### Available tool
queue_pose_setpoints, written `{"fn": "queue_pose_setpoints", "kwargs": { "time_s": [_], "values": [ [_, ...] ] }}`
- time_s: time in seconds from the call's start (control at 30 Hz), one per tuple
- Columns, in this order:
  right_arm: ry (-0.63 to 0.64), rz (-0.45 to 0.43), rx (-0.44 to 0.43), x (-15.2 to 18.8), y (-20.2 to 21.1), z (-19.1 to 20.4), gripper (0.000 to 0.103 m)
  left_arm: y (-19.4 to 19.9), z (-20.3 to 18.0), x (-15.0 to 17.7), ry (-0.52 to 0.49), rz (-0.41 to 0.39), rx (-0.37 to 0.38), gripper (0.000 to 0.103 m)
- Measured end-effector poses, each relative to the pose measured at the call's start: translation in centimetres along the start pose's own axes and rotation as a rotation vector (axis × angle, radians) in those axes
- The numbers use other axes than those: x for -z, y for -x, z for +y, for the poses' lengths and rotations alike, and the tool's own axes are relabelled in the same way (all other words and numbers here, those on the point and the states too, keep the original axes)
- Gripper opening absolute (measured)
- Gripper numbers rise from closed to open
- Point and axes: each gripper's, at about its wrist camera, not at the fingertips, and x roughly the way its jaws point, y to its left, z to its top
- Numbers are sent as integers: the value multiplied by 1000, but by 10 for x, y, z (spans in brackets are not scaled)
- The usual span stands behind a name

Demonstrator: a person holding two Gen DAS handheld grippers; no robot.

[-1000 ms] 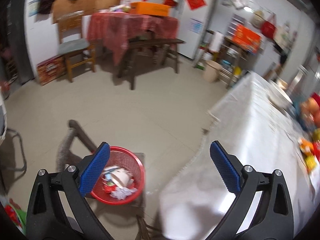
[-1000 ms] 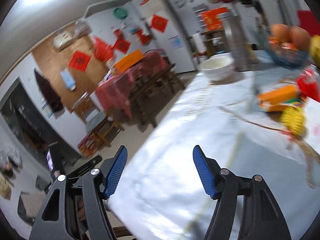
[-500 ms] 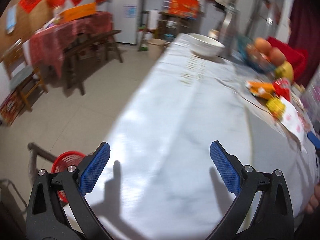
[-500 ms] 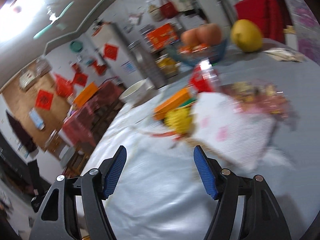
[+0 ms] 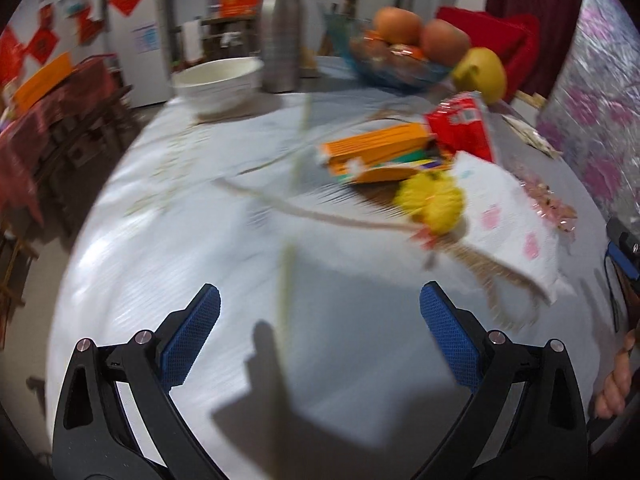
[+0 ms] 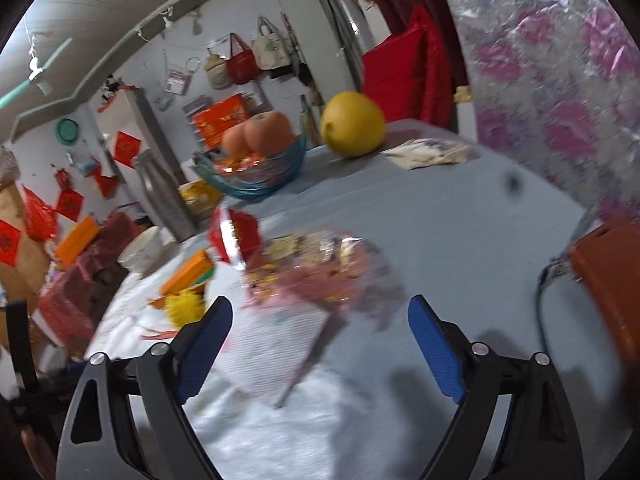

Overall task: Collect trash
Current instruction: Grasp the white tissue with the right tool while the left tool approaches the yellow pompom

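Observation:
Trash lies in a loose pile on the white-covered table: an orange box, a red packet, a yellow crumpled lump, a white napkin, a clear printed wrapper and a long tan string. My left gripper is open above bare cloth, short of the pile. My right gripper is empty, its jaws opening, just before the clear wrapper and napkin. The red packet and yellow lump lie to its left.
A blue glass fruit bowl, a yellow pomelo, a steel bottle and a white bowl stand at the table's far side. An orange-brown object with a cable sits at the right. A person's hand shows.
The left view swung from the floor and the red trash basket onto the tabletop pile. The right view swept rightward across the table to the wrapper, and its jaws stand wider.

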Motion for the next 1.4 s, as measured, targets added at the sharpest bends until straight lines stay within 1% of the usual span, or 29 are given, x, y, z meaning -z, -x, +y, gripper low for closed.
{"fn": "queue_pose_setpoints", "kwargs": {
  "time_s": [0.1,0.17,0.23,0.3,0.4,0.43,0.47,0.5,0.53,0.57,0.6,0.67,0.83,0.9,0.97,1.0,1.07,1.1,1.17,1.23,1.33,1.4],
  "values": [
    [-12,12,8,1,-7,-9,89,-19,-24,-18,-20,9,16,96],
    [-21,15,-8,0,-8,-12,89,-26,-36,-27,-40,3,21,96],
    [-15,15,-6,-1,-6,-11,89,-38,-49,-38,-65,-8,6,96],
    [-7,33,-20,-1,-9,-9,89,-49,-59,-45,-82,-11,-5,96],
    [-28,59,-39,-1,-12,-12,89,-63,-67,-49,-97,-7,-29,96],
    [-42,59,-48,-1,-12,-14,89,-64,-66,-49,-95,-11,-35,91],
    [-61,55,-62,-1,-11,-18,89,-65,-64,-48,-89,-14,-39,79],
    [-77,53,-70,-1,-11,-21,89,-65,-60,-47,-83,-10,-32,71],
    [-88,51,-75,0,-10,-22,89,-63,-55,-46,-72,-1,-6,54],
    [-96,51,-80,0,-10,-23,89,-61,-51,-45,-62,1,12,48],
    [-96,51,-81,0,-10,-22,89,-54,-43,-43,-44,-12,26,47],
    [-89,52,-80,1,-10,-19,89,-42,-32,-37,-35,-45,11,47],
    [-85,55,-81,2,-10,-18,89,-17,-3,-20,-12,-84,-7,47],
    [-70,62,-83,2,-11,-15,89,-16,12,-13,18,-84,-21,47],
    [-42,75,-92,3,-13,-9,89,-22,22,-9,46,-59,-23,46],
    [-25,85,-97,4,-14,-6,89,-24,28,-10,77,-43,-4,46],
    [5,99,-103,5,-16,0,89,-20,30,-10,88,-63,5,46],
    [24,112,-112,5,-18,3,89,-20,29,-9,79,-65,-6,46],
    [81,153,-138,7,-23,14,89,-22,22,-9,45,-58,-18,46],
    [132,169,-136,9,-25,24,88,-22,14,-8,8,-59,-44,47],
    [176,177,-147,10,-25,34,88,-25,12,-8,0,-46,-56,53],
    [192,216,-142,12,-32,39,85,-31,16,-12,24,-21,-64,57]
  ]
}}
